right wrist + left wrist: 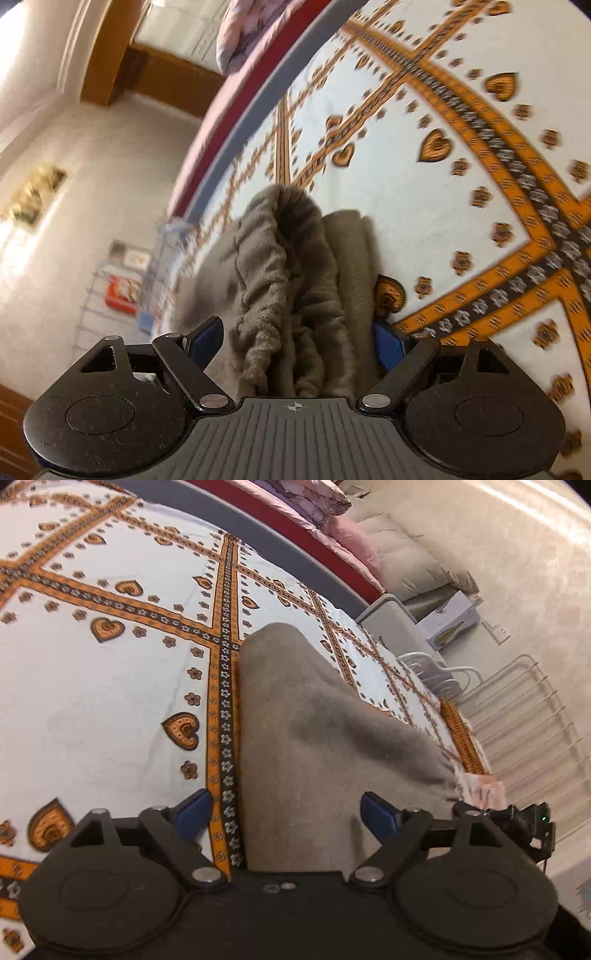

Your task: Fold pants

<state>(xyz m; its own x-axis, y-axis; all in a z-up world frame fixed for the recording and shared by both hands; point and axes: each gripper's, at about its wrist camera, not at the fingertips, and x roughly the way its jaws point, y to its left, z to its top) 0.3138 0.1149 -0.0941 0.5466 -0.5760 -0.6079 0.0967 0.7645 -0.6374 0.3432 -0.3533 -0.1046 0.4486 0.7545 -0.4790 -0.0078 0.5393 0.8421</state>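
Folding underway: grey pants [314, 738] laid at 12 o'clock | left gripper [288, 814] and right gripper [297, 341] spread wide, nothing pinched | next: waistband [280, 280] is to be clamped.

1. Both views: strong fisheye bending at the edges, dark corners.
2. Left wrist view: even, bright light; bedsheet [110, 686] sharp; wall [517, 554] glare streaks at upper right.
3. Right wrist view: motion blur smears the sheet pattern; window glare at far left.

Fuzzy fleece pants [291, 280], smooth printed bedsheet [110, 701]
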